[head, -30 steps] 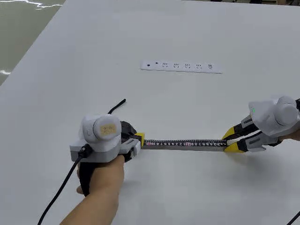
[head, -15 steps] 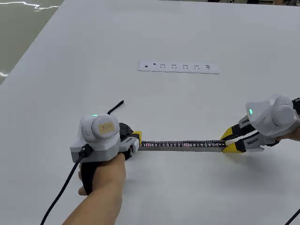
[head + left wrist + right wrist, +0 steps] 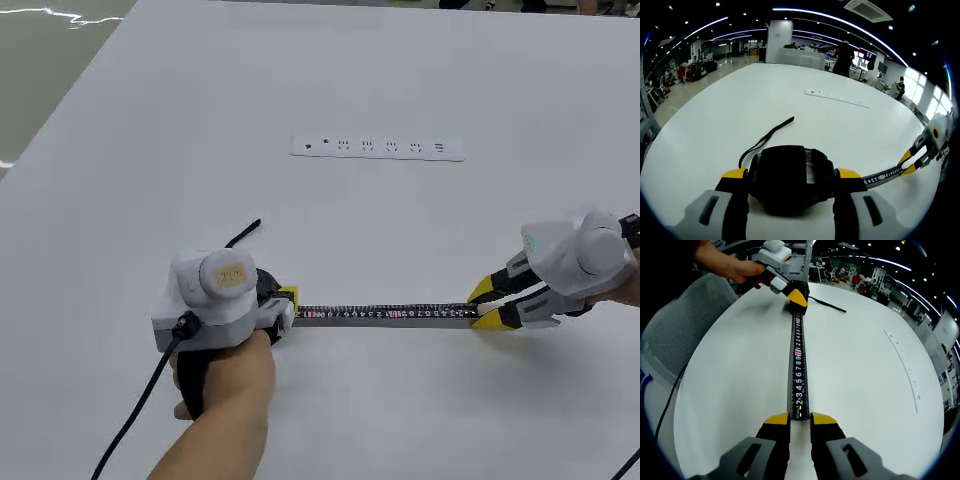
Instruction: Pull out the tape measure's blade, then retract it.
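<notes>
Tape measure case (image 3: 790,172) sat clamped between the jaws of the left gripper (image 3: 284,308). Blade (image 3: 799,360) ran out flat from it, straight ahead of the right gripper (image 3: 800,419), whose yellow tips pinched its end. White table (image 3: 400,60) beneath; power strip (image 3: 378,148) well beyond both.

- Blade (image 3: 385,314) spans low from the tape measure (image 3: 790,172) in the left gripper (image 3: 285,305) to the right gripper (image 3: 485,305), barring the workbench's (image 3: 200,120) near side
- Bare surface between blade and power strip (image 3: 378,148) toward the far edge
- Black strap (image 3: 243,234) lies beyond the left gripper
</notes>
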`<state>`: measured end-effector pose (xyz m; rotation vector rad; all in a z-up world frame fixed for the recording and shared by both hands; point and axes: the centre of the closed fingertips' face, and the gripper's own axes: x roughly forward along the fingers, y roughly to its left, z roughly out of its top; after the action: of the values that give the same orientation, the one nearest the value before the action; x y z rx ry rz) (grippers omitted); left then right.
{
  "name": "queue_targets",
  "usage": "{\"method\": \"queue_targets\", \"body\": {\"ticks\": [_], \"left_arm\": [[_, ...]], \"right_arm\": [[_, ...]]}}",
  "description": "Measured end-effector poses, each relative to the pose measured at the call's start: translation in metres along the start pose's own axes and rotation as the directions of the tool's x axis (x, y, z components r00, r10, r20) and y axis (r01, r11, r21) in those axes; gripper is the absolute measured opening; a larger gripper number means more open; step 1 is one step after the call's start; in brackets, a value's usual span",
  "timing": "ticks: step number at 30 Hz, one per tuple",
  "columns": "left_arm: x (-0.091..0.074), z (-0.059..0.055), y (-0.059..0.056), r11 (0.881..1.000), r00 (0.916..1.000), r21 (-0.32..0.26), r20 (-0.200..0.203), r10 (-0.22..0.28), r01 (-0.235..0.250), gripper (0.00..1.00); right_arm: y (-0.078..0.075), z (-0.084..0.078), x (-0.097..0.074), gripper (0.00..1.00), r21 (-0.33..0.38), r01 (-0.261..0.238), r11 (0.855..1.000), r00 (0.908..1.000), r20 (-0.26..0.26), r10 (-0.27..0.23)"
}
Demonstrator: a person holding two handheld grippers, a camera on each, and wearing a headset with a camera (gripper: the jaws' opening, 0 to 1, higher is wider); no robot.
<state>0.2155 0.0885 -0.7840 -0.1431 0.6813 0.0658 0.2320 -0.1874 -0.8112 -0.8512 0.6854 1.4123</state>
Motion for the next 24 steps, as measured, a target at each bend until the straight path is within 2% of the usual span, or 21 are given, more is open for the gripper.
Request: {"method": "queue_targets", "body": {"ticks": [9,24], "left_arm": [[0.002,-0.0003,0.0023,1.0,0.9997,0.014,-0.008,0.022,-0.022,0.63],[0.0061,-0.0016,0.0032,1.0,0.9999,0.026,-0.012,0.008,-0.008,0.63]], "right_arm": [[-0.003,0.0017,-0.0031,0.14,-0.004,0.016,1.0,0.9999,0.0,-0.016],[-0.0001,0.0012,-0.0029,0.14,-0.003,0.015,1.0,0.9999,-0.001,-0.015]]}}
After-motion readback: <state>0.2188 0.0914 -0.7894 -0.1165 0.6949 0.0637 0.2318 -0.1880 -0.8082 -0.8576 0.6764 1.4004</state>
